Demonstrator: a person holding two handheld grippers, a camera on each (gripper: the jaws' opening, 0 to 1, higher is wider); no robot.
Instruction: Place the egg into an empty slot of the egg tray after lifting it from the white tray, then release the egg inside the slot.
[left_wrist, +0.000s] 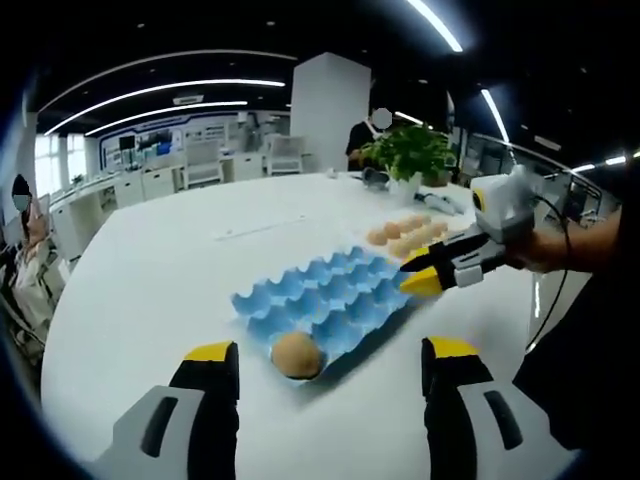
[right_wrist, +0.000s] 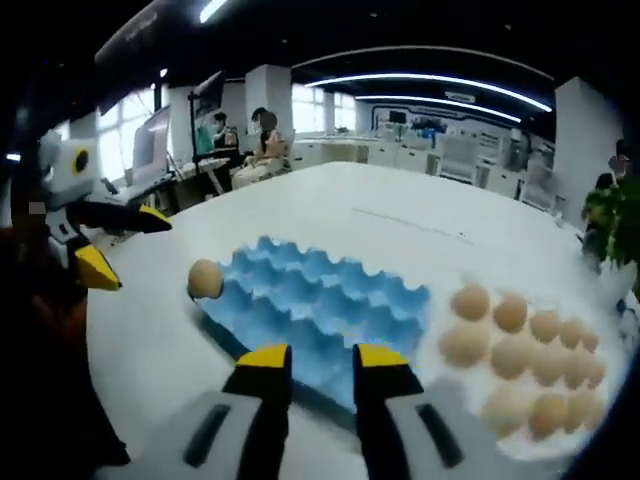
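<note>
Glare in the left gripper view washes the white tray (left_wrist: 425, 243) into the table (left_wrist: 160, 280), blurring the eggs (left_wrist: 405, 236) there. One egg (left_wrist: 297, 354) sits in a corner slot of the blue egg tray (left_wrist: 330, 298), between the wide-open, empty left gripper (left_wrist: 328, 362). Right gripper view: the right gripper (right_wrist: 318, 358), narrowly parted and empty, hangs over the tray's near edge, that egg well left.

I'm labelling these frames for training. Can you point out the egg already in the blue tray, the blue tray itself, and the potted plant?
egg (left_wrist: 297, 355): left gripper view, middle of shell.
blue egg tray (right_wrist: 330, 300): right gripper view, bare central cups.
potted plant (left_wrist: 410, 152): left gripper view, leaves.
</note>
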